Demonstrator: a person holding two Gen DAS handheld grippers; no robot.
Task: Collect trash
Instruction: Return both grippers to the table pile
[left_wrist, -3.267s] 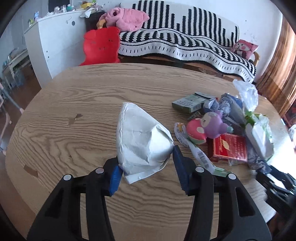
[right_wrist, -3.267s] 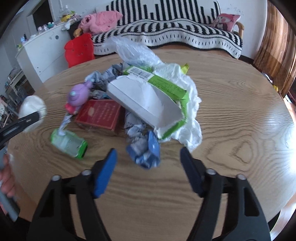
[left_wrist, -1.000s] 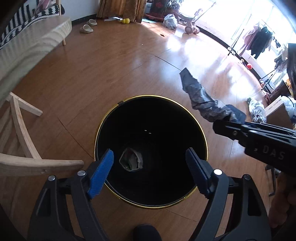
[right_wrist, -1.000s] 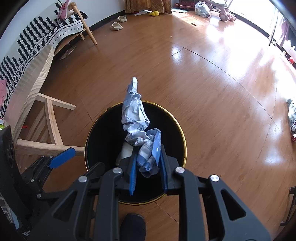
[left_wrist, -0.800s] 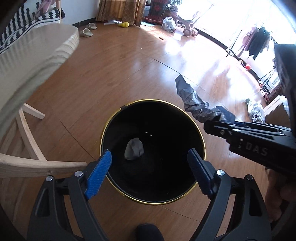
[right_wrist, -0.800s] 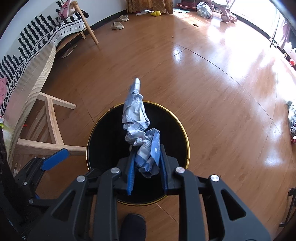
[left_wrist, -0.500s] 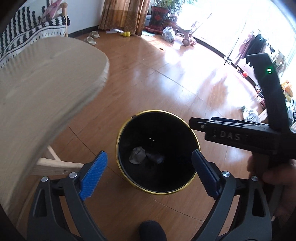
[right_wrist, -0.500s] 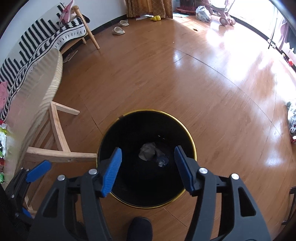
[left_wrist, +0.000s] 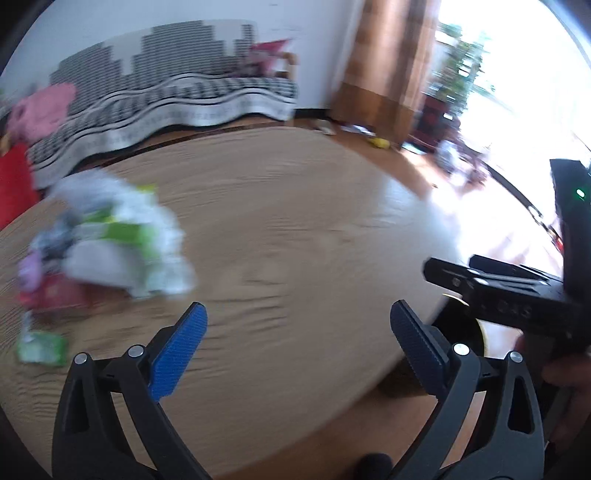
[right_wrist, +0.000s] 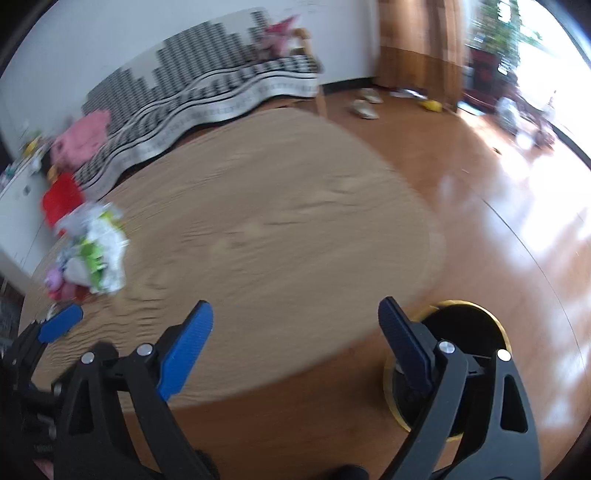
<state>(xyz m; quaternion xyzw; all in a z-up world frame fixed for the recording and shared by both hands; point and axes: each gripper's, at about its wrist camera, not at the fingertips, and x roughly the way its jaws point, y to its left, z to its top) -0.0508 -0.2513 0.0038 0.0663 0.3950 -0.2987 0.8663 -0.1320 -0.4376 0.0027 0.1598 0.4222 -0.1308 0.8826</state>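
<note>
Both the left gripper and the right gripper are spread wide with nothing between their pads, held over the round wooden worktop. The blurred trash pile lies at the worktop's left side. The black gold-rimmed bin stands on the floor just past the worktop's edge; its contents cannot be made out.

One round table, one trash pile — blurred, pieces uncountable, one black bin, two grippers — left, right, one striped sofa, one red chair.
</note>
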